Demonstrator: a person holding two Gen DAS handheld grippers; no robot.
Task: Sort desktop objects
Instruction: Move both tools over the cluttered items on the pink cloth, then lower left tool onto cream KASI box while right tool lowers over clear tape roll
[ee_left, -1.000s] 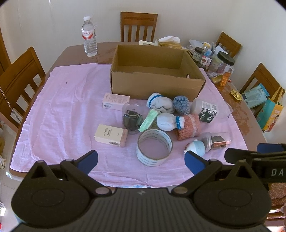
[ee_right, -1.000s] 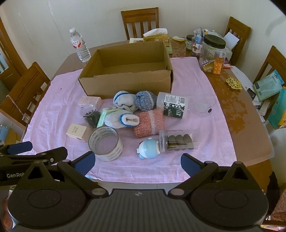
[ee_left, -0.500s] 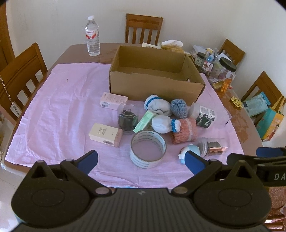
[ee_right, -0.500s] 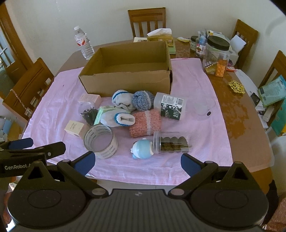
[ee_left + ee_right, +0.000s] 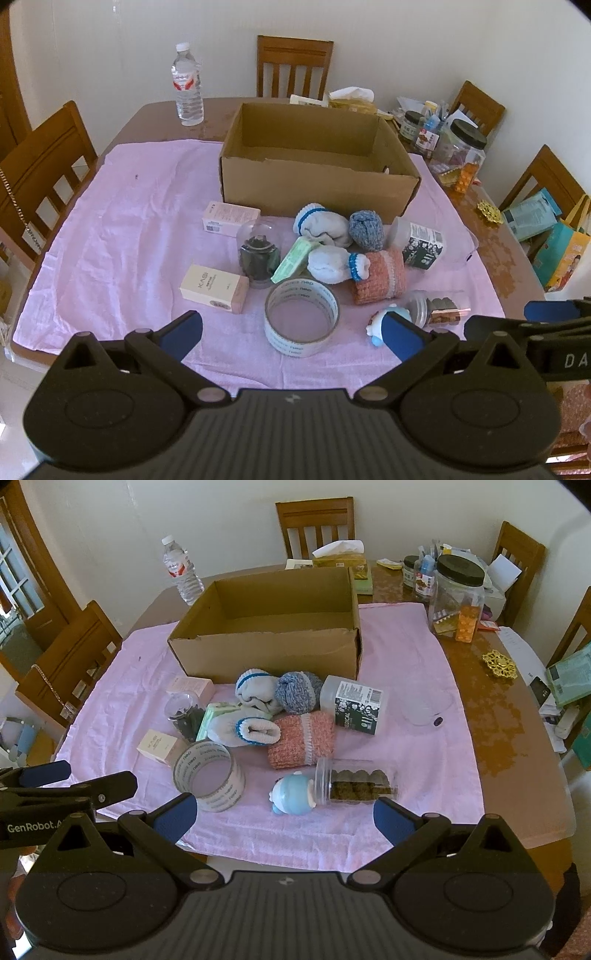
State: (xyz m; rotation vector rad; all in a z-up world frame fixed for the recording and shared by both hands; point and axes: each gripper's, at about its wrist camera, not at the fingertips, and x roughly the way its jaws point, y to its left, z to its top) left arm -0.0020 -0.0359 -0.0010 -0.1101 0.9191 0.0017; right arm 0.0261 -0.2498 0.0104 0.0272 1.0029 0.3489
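Observation:
An open, empty cardboard box (image 5: 317, 173) (image 5: 273, 627) stands on a pink cloth (image 5: 129, 229). In front of it lie a tape roll (image 5: 301, 317) (image 5: 208, 775), rolled socks (image 5: 336, 258) (image 5: 243, 729), a pink knit roll (image 5: 378, 277), a blue toy (image 5: 293, 794), a clear jar of snacks (image 5: 356, 782), a white bottle (image 5: 352, 705), two small cartons (image 5: 214, 284) and a glass jar (image 5: 258, 254). My left gripper (image 5: 291, 332) is open and empty above the near table edge. My right gripper (image 5: 284, 818) is open and empty, beside it.
A water bottle (image 5: 188, 88) stands at the back left. Jars, a tissue box and papers (image 5: 458, 594) crowd the back right. Wooden chairs (image 5: 40, 162) ring the table. Bags (image 5: 561, 251) sit on the right.
Both grippers have drifted a little over the near edge, so the objects shift slightly in view. Both stay open and empty. Nothing on the table moved.

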